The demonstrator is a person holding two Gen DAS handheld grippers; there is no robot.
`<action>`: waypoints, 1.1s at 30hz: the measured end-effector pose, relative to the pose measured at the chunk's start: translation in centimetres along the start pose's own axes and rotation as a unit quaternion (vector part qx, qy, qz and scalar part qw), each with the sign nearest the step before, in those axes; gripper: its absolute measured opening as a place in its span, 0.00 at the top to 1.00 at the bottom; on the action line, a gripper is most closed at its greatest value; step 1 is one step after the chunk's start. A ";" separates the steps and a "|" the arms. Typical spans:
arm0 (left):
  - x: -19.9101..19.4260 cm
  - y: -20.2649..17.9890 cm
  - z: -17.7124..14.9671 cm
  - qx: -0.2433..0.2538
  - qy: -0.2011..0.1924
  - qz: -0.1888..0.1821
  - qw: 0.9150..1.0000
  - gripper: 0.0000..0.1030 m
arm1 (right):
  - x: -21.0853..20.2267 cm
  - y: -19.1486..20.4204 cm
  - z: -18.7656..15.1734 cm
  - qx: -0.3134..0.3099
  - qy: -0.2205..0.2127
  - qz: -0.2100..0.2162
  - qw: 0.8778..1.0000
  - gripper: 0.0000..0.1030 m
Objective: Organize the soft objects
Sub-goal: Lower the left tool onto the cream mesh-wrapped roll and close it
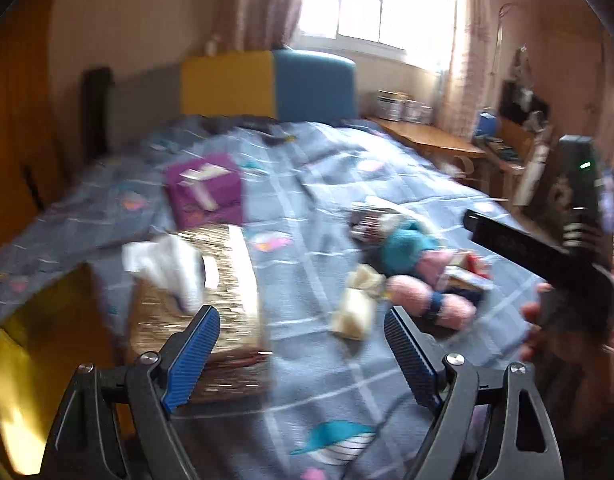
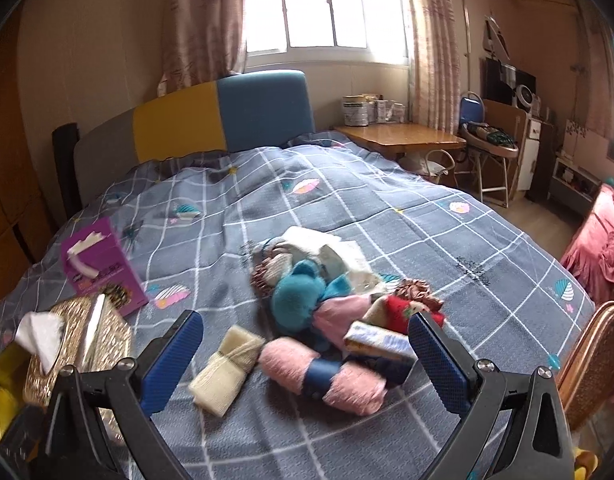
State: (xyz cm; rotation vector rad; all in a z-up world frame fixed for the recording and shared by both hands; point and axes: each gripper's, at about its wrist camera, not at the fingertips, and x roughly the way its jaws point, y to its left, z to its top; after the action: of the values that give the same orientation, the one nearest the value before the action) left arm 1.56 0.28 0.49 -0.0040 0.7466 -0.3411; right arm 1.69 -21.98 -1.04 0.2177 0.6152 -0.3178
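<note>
A heap of soft things lies on the grey checked bedspread (image 2: 427, 240): a pink yarn skein with a blue band (image 2: 327, 372), a cream yarn skein (image 2: 227, 368), a teal plush piece (image 2: 299, 292), a red piece (image 2: 399, 308) and white cloth (image 2: 327, 248). My right gripper (image 2: 307, 356) is open just in front of the pink skein, holding nothing. My left gripper (image 1: 303, 344) is open and empty above the bedspread (image 1: 307, 184), left of the same heap; the pink skein (image 1: 427, 300) and cream skein (image 1: 355, 312) lie between its fingertips' line and beyond. The right gripper's body (image 1: 579, 232) shows at the right edge.
A gold tissue box (image 2: 87, 340) with a white tissue sits at the bed's left edge, also in the left wrist view (image 1: 211, 288). A purple box (image 2: 103, 268) lies behind it. A wooden table (image 2: 399, 136) with tins, a chair and a pink bed (image 2: 603, 248) stand to the right.
</note>
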 end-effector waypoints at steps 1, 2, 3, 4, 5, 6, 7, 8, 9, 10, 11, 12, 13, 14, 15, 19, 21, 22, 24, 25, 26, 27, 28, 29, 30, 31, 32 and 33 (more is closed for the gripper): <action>0.4 0.0 0.4 -0.008 0.010 -0.021 1.000 0.17 | 0.6 -0.9 0.7 0.009 0.003 -0.005 1.000 0.00; 0.9 -0.2 0.8 -0.011 0.016 -0.032 0.999 0.17 | 1.3 -1.8 1.3 0.017 0.008 -0.009 1.000 0.00; 1.3 -0.6 1.1 -0.004 0.017 -0.033 0.999 0.17 | 2.1 -2.7 1.8 0.025 0.013 -0.012 1.000 0.00; 1.9 -1.1 1.5 0.008 0.019 -0.033 0.999 0.17 | 2.9 -3.5 2.2 0.033 0.019 -0.014 0.999 0.00; 2.4 -1.8 1.7 0.020 0.019 -0.034 0.999 0.17 | 3.7 -4.2 2.6 0.040 0.025 -0.018 0.999 0.00; 3.0 -2.4 2.1 0.032 0.020 -0.037 0.999 0.17 | 4.5 -5.0 2.7 0.047 0.030 -0.023 0.998 0.00; 3.6 -2.8 2.4 0.039 0.027 -0.036 0.998 0.17 | 5.2 -5.7 2.9 0.055 0.034 -0.025 0.998 0.00; 4.5 -3.4 2.7 0.046 0.040 -0.039 0.997 0.17 | 5.9 -6.3 2.9 0.064 0.037 -0.026 0.997 0.00; 5.4 -3.7 2.9 0.055 0.054 -0.043 0.996 0.17 | 6.6 -6.9 2.9 0.072 0.040 -0.027 0.996 0.00; 6.6 -4.2 3.0 0.069 0.068 -0.044 0.994 0.17 | 7.0 -7.5 2.7 0.081 0.041 -0.026 0.996 0.00; 8.1 -4.7 3.1 0.080 0.085 -0.037 0.992 0.17 | 7.4 -8.0 2.4 0.090 0.045 -0.025 0.995 0.00; 9.2 -5.0 3.0 0.084 0.099 -0.033 0.991 0.17 | 7.7 -8.3 2.2 0.099 0.056 -0.024 0.993 0.00; 10.5 -5.3 2.9 0.088 0.116 -0.030 0.989 0.17 | 7.9 -8.7 2.1 0.113 0.063 -0.014 0.992 0.00; 11.8 -5.7 2.9 0.097 0.127 -0.022 0.987 0.17 | 7.9 -8.9 2.1 0.121 0.063 -0.004 0.991 0.00; 12.6 -6.0 2.7 0.105 0.130 -0.014 0.986 0.17 | 7.8 -9.0 2.1 0.122 0.061 -0.003 0.991 0.00; 16.1 -7.2 2.2 0.135 0.161 -0.013 0.978 0.17 | 8.0 -9.2 2.0 0.134 0.067 0.019 0.989 0.00; 17.7 -7.4 1.9 0.142 0.172 -0.004 0.975 0.17 | 8.1 -9.2 2.0 0.137 0.071 0.027 0.988 0.00; 18.4 -7.3 1.8 0.143 0.177 0.000 0.974 0.20 | 8.2 -9.2 2.0 0.138 0.072 0.032 0.987 0.00; 20.0 -7.2 1.5 0.138 0.193 0.004 0.971 0.24 | 8.3 -9.1 2.0 0.139 0.073 0.041 0.987 0.00; 20.7 -7.1 1.3 0.137 0.196 0.009 0.971 0.26 | 8.3 -9.0 2.0 0.138 0.074 0.045 0.987 0.00; 21.2 -7.1 1.2 0.137 0.198 0.009 0.970 0.28 | 8.3 -8.9 2.0 0.137 0.074 0.048 0.987 0.00; 21.6 -7.1 1.2 0.138 0.200 0.012 0.970 0.29 | 8.3 -8.9 2.0 0.137 0.075 0.051 0.986 0.00; 22.2 -6.9 1.0 0.137 0.203 0.019 0.969 0.33 | 8.4 -8.8 2.0 0.137 0.076 0.054 0.986 0.00; 22.7 -6.7 0.8 0.132 0.210 0.024 0.969 0.37 | 8.5 -8.7 1.9 0.136 0.078 0.058 0.986 0.00; 23.2 -6.5 0.5 0.124 0.219 0.023 0.968 0.47 | 8.5 -8.7 1.9 0.136 0.080 0.061 0.986 0.00; 23.5 -6.1 0.3 0.110 0.225 0.015 0.968 0.51 | 8.6 -8.6 1.9 0.135 0.081 0.063 0.985 0.00; 23.2 -5.7 0.3 0.100 0.213 0.012 0.972 0.56 | 8.6 -8.6 1.9 0.135 0.082 0.067 0.985 0.00; 23.1 -5.6 0.2 0.096 0.211 0.010 0.973 0.59 | 8.5 -8.5 1.9 0.135 0.082 0.072 0.985 0.01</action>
State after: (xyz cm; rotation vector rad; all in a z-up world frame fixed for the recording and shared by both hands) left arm 15.74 -12.03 -13.99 0.2653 1.1310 -0.3990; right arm 6.25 -32.38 -5.54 0.5506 0.7145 -0.2440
